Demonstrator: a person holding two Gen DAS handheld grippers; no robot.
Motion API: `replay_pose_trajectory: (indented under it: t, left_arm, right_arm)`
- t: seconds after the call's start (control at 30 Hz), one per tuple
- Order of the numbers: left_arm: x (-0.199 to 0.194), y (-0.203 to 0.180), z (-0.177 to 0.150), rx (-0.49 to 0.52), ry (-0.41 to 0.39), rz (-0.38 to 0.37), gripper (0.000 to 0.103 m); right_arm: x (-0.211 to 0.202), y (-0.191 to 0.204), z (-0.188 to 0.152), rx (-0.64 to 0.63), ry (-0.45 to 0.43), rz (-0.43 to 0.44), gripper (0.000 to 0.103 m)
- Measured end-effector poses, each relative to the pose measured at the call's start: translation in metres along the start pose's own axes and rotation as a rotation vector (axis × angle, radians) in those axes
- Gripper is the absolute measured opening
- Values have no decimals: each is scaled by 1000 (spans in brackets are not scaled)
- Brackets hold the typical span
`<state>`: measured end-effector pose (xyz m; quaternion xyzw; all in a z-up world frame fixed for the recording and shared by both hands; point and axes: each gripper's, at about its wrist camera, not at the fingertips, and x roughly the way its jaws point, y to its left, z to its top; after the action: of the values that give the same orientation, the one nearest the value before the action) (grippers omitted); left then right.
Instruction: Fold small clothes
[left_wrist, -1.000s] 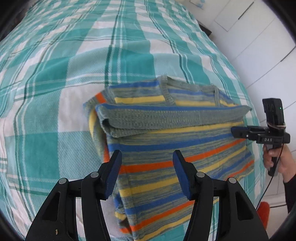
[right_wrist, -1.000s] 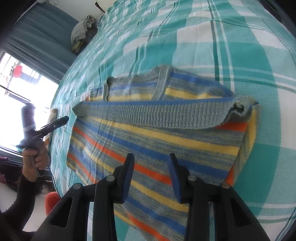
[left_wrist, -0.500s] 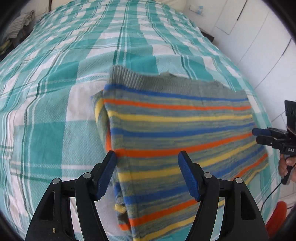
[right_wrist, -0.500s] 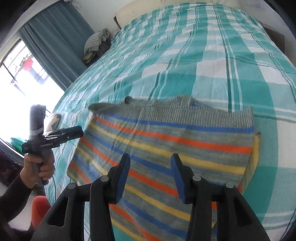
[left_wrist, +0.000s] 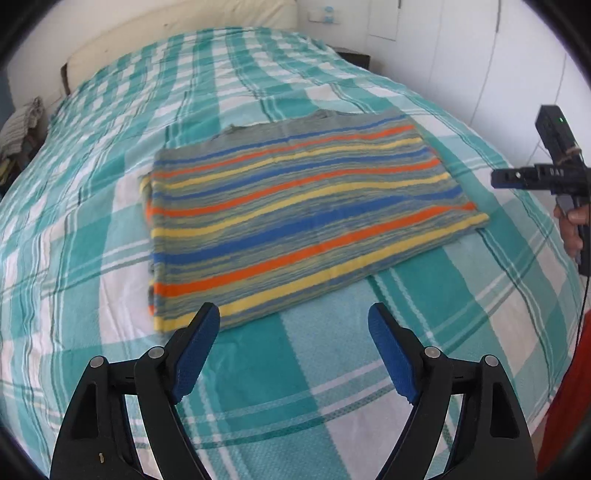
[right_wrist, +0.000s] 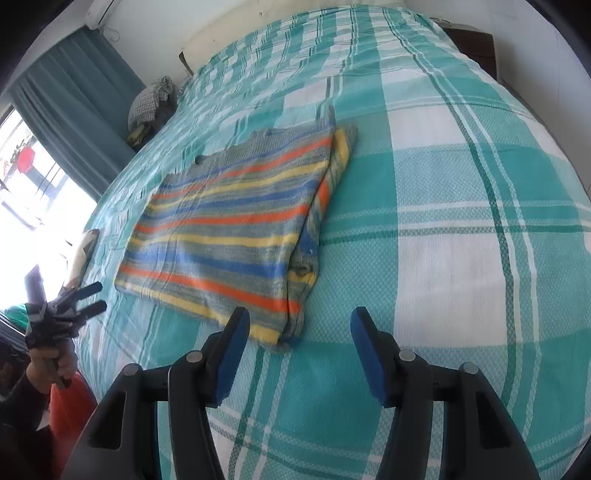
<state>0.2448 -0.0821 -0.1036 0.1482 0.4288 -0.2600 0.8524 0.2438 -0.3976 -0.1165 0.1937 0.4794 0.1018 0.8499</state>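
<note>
A striped knit garment in grey, blue, orange and yellow lies folded flat on the plaid bed cover. In the left wrist view, my left gripper hovers just short of its near edge. Its jaws are opening and nothing is between them. The right gripper shows at the right, in a hand. In the right wrist view, my right gripper is off the garment's near corner, with its jaws opening and empty. The left gripper is at the far left.
The teal and white plaid cover spans the whole bed. A cream headboard is at the far end. A heap of clothes lies by the teal curtain and bright window. White cupboards and a dark nightstand are on the other side.
The folded-over half has settled flat, covering the collar end. Both grippers have drawn back from over the garment to beyond its near edge, and their jaws have widened.
</note>
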Motion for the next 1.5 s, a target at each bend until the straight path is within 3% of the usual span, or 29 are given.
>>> replay_pose_trajectory:
  t: [0.1,0.2,0.27,0.37,0.43,0.47,0.5,0.6,0.63,0.67,0.7,0.77,0.83,0.97,1.13,1.3,1.37,1.4,1.43,1.47,1.5]
  left_arm:
    - [24,-73,27,170,-64,-74,84]
    - [57,-130,49,224,-73,-218,84]
    - [78,-159,61,263,-71,-216,85]
    - [103,-183,72,290,-61,-128,84]
    - [107,-180,75,243,-66,-151,55]
    - [107,-177,77,221,-65,-153,21]
    - [107,-175,78,207,-65,-151,16]
    - [106,-164,80,151,-64,-195,12]
    - [103,-159,80,128,-70,-208,11]
    - [95,-152,80,100,-85,-219,11]
    - [85,-142,80,65,-106,-225,11]
    - [61,-112,78,-26,-150,-235,11]
    - [39,-72,73,-140,-179,-243,11]
    - [5,21,46,-366,-207,-196,10]
    - [0,107,-1,-583,-166,-102,10]
    - [23,145,-28,-679,-81,-56,11]
    - [26,151,-41,-689,-41,-32,18]
    - [23,153,-46,-690,-36,-14,28]
    - [16,153,-50,-694,-42,-3,34]
    - [9,153,-54,-695,-48,8,46]
    - [1,152,-57,-694,-53,16,53]
  right_arm:
    - [5,-16,33,88,-29,51,60]
    - [20,-27,56,121,-1,61,60]
    - [28,-31,67,123,12,77,60]
    - [43,-36,82,120,50,111,63]
    - [56,-36,94,107,63,114,65]
    - [64,-38,102,108,70,113,65]
    - [72,-39,110,117,73,111,65]
    - [98,-45,131,174,83,133,65]
    - [105,-43,138,178,91,124,49]
    - [109,-38,145,169,77,103,10]
    - [108,-32,150,173,51,82,9]
    - [102,-17,159,176,13,83,9]
    - [93,15,167,98,-11,79,9]
    - [94,89,183,21,-23,177,9]
    - [153,192,187,-78,43,256,9]
    - [223,265,172,-141,109,260,9]
    - [250,275,163,-107,145,311,22]
    - [261,277,158,-75,174,363,30]
    - [268,276,152,-43,197,398,50]
    - [269,276,147,-20,194,411,56]
    - [264,275,143,-12,176,427,56]
